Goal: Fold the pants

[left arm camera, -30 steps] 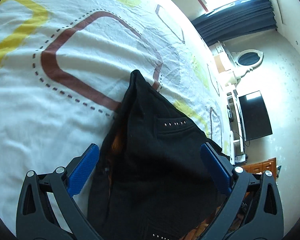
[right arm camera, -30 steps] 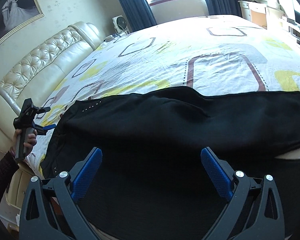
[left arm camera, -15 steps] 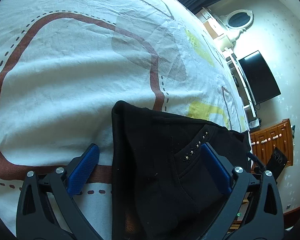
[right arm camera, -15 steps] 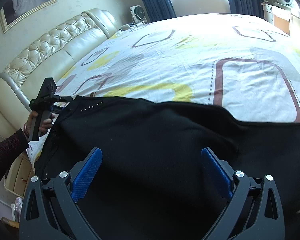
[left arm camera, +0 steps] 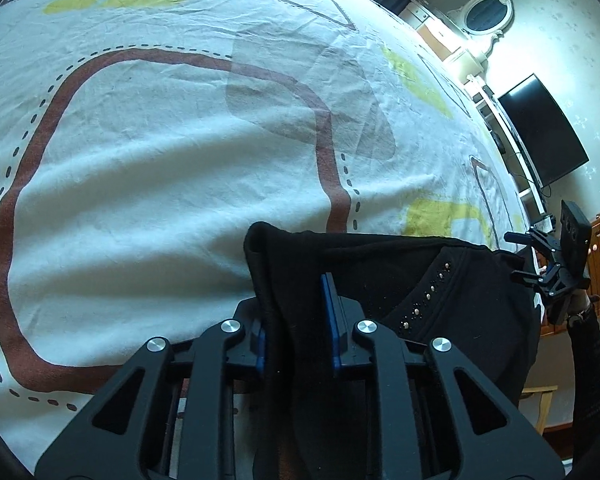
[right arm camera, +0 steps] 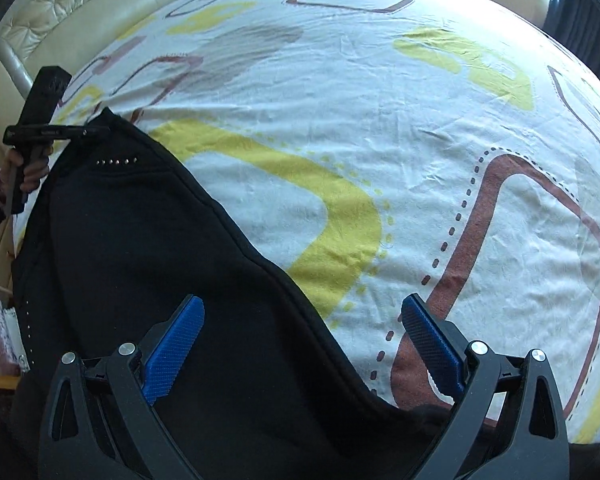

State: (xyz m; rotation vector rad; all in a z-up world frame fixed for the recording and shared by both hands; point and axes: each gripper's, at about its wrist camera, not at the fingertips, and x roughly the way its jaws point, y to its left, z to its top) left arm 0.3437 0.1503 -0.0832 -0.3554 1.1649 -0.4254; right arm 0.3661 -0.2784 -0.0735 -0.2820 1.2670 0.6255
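Your pants (left arm camera: 440, 312) are black, of a soft, thick fabric, spread across the near part of the bed (left arm camera: 160, 160) over its white sheet printed with yellow and brown outlines. In the left wrist view you see the waist end: a folded corner of the waistband stands up in a rounded ridge, pinched between blue pads, and a diagonal row of small metal studs (left arm camera: 426, 300) trims a pocket edge. In the right wrist view you see the pants (right arm camera: 148, 272) lying flat as one broad dark panel, its far edge curving across the sheet, with a short row of studs (right arm camera: 116, 161) near the upper left corner
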